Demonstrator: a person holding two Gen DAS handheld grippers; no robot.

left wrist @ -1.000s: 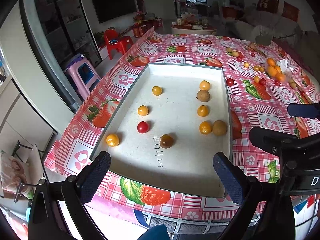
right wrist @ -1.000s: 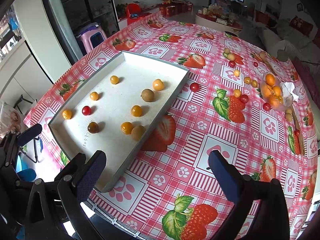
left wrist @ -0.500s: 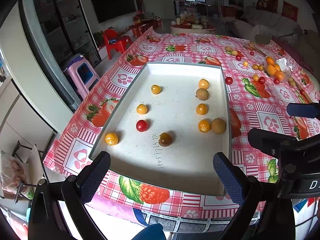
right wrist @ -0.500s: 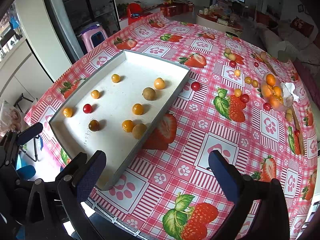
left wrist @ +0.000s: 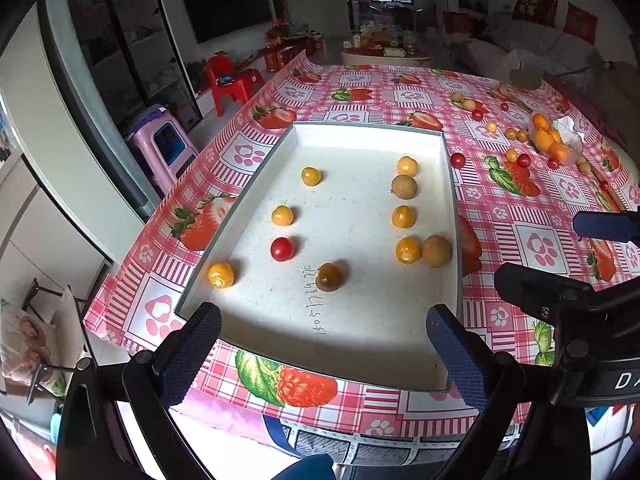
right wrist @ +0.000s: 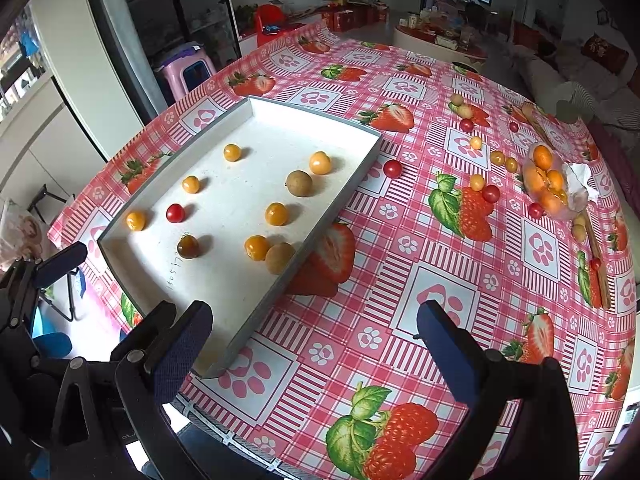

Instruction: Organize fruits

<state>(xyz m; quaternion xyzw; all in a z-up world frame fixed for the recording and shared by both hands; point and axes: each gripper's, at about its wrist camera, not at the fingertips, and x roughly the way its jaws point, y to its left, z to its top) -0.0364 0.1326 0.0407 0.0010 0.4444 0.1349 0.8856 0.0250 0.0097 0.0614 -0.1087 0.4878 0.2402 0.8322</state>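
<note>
A shallow white tray (left wrist: 368,132) (right wrist: 340,216) lies on the strawberry-print tablecloth. Inside it sit several small fruits: yellow-orange ones, a red cherry tomato (left wrist: 282,249) (right wrist: 175,213), a dark brownish one (left wrist: 329,277) (right wrist: 188,246) and two tan round ones (left wrist: 437,251) (right wrist: 299,183). My left gripper (left wrist: 322,344) stands open above the tray's near edge, holding nothing. My right gripper (right wrist: 314,344) is open over the tablecloth beside the tray's near right corner. More loose fruits (right wrist: 491,193) lie scattered to the far right.
A clear bag of orange fruits (right wrist: 548,186) (left wrist: 550,142) with white tissue lies at the far right of the table. A lone red tomato (right wrist: 392,168) sits just outside the tray's right wall. A pink stool (left wrist: 164,148) and red chair stand on the floor left.
Both grippers have drifted back and up very slightly, so the tray sits a little lower in view. No fruit has moved, and both stay open.
</note>
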